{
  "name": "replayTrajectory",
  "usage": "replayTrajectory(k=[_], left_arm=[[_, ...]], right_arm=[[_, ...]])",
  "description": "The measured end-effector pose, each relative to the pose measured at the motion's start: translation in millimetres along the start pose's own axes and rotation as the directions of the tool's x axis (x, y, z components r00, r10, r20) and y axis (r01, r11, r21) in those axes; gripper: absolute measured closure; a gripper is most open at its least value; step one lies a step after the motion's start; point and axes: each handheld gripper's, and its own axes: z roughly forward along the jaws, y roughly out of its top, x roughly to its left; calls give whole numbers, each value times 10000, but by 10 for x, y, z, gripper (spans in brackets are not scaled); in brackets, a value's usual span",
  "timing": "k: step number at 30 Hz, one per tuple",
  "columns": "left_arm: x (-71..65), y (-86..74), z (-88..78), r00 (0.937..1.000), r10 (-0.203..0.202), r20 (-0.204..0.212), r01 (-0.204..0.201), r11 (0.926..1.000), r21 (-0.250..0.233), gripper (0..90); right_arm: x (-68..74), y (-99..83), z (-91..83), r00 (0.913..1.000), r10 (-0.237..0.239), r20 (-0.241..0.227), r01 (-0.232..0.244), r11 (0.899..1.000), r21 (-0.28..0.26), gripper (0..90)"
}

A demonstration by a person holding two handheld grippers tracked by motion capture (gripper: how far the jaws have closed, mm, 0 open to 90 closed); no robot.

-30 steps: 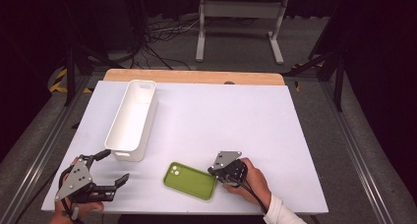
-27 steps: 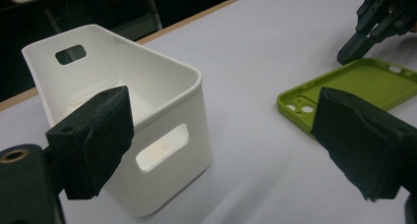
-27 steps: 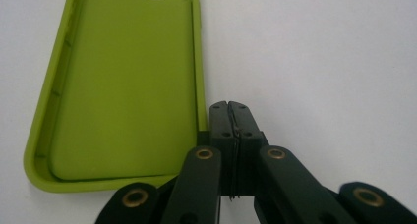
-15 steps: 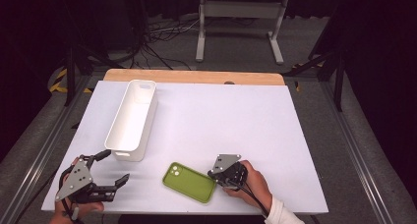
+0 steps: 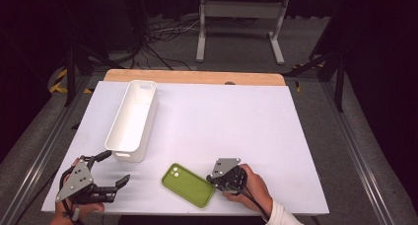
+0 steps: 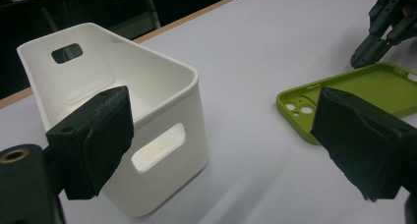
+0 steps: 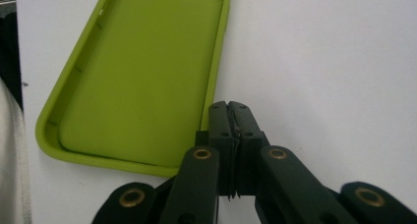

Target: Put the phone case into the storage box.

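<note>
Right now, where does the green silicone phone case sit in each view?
High view: green silicone phone case lies low centre on the white table, left of the right gripper.
Left gripper view: right side, past the white plastic bin.
Right gripper view: upper left, beside the shut jaws.
Shared landmark: the case's camera cutout.
</note>
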Motion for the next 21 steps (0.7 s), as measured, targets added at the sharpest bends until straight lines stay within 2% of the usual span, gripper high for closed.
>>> replayTrajectory(k=[12, 17, 20, 21], left_arm=[[-6, 1, 19, 9998, -50, 205, 49, 10000, 32, 97], [-15, -1, 17, 9997, -144, 211, 145, 9999, -48, 97], [-9, -1, 13, 9998, -100, 170, 101, 9999, -67, 97], [-7, -1, 13, 9998, -91, 153, 92, 9999, -60, 97]], right_arm=[[66, 39, 28, 9997, -226, -137, 225, 9997, -40, 881], [52, 47, 27, 9998, -180, -56, 180, 9998, -39, 821], [28, 62, 28, 9998, -65, 168, 66, 10000, -53, 717], [17, 73, 33, 9998, 70, 206, -69, 10000, -63, 707]])
